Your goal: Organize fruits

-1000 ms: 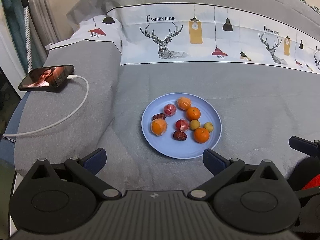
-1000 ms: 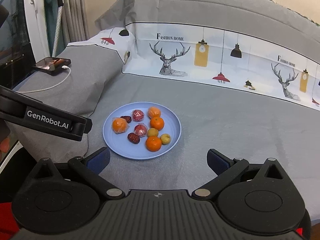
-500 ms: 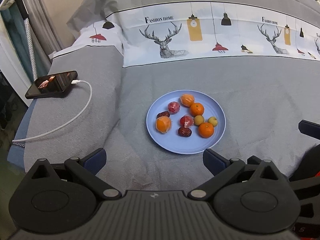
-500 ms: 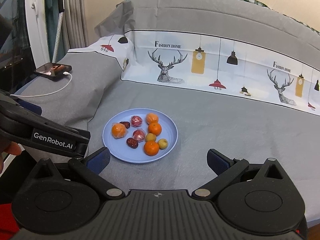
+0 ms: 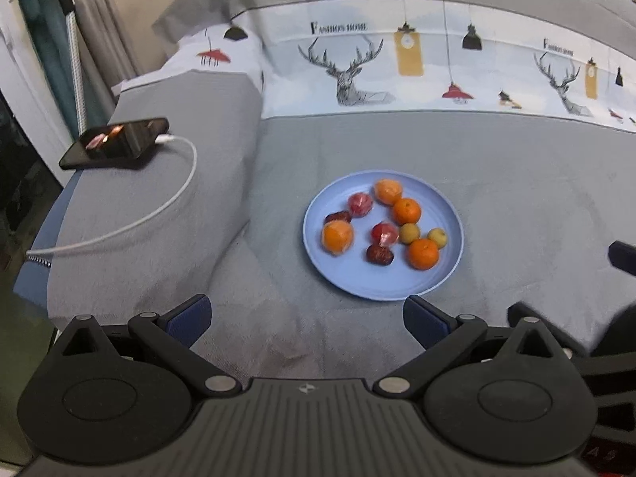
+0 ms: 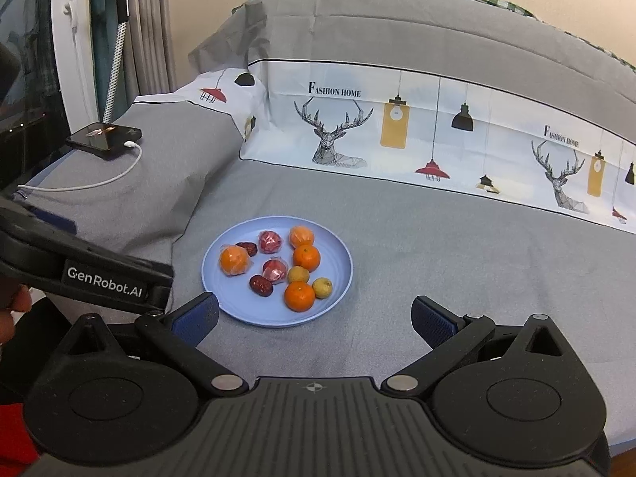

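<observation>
A light blue plate (image 5: 445,278) (image 6: 342,290) lies on the grey bed sheet and holds several fruits: oranges (image 5: 423,253) (image 6: 299,296), wrapped red fruits (image 5: 384,233) (image 6: 275,270), dark red dates (image 5: 379,255) (image 6: 260,285) and small yellow-green fruits (image 5: 409,233) (image 6: 322,287). My left gripper (image 5: 306,320) hovers open just short of the plate's near rim, nothing between its fingers. My right gripper (image 6: 314,318) is open too, above the plate's near right edge. The left gripper's body (image 6: 91,274) shows at the left of the right wrist view.
A black phone (image 5: 115,148) (image 6: 104,139) on a white charging cable (image 5: 159,210) rests on a raised grey pillow at the left. A deer-print pillowcase (image 5: 397,67) lines the back. A window and curtain (image 6: 119,31) stand far left. Part of a hand (image 6: 12,306) shows at the left edge.
Both grippers have pulled back and risen a little, so the plate sits farther off and shifts rightward in the left wrist view. Neither one has changed its opening.
</observation>
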Tool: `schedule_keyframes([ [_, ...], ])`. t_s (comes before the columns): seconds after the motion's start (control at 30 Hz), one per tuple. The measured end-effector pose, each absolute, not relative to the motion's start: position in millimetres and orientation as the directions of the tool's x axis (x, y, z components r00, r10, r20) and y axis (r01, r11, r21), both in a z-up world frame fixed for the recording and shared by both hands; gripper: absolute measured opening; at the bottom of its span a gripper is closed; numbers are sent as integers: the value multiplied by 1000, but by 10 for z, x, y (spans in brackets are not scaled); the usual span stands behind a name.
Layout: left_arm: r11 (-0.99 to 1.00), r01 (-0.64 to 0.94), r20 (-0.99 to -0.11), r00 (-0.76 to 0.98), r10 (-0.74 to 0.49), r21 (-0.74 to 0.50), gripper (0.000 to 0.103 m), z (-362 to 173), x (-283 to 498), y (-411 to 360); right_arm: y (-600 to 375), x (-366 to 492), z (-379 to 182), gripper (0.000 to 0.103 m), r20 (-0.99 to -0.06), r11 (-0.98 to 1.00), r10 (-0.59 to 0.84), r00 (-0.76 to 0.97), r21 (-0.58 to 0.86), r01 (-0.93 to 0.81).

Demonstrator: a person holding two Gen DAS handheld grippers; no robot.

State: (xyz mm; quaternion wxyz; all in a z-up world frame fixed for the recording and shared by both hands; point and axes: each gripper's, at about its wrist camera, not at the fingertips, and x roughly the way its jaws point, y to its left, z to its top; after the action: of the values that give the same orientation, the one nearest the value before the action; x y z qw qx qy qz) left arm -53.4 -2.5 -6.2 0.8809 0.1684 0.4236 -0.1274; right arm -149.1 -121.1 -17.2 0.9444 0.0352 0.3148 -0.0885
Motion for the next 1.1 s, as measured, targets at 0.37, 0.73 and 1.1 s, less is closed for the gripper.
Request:
schedule_keyframes([
  [0.37, 924, 343, -803, 592, -73, 169, 103, -102, -474, 33, -1217, -1426, -200, 102, -604, 981, -147, 783, 12, 194],
  [0.73, 920, 354, -811, 581, -74, 169, 103, -125, -480, 12, -1217, -1404, -217, 102, -613, 984, -134, 779, 14, 180],
  [1.1, 922, 350, -811, 580, -73, 166, 103, -127, -476, -1, -1198, -1382, -223, 102, -614, 985, -133, 778, 9, 175],
])
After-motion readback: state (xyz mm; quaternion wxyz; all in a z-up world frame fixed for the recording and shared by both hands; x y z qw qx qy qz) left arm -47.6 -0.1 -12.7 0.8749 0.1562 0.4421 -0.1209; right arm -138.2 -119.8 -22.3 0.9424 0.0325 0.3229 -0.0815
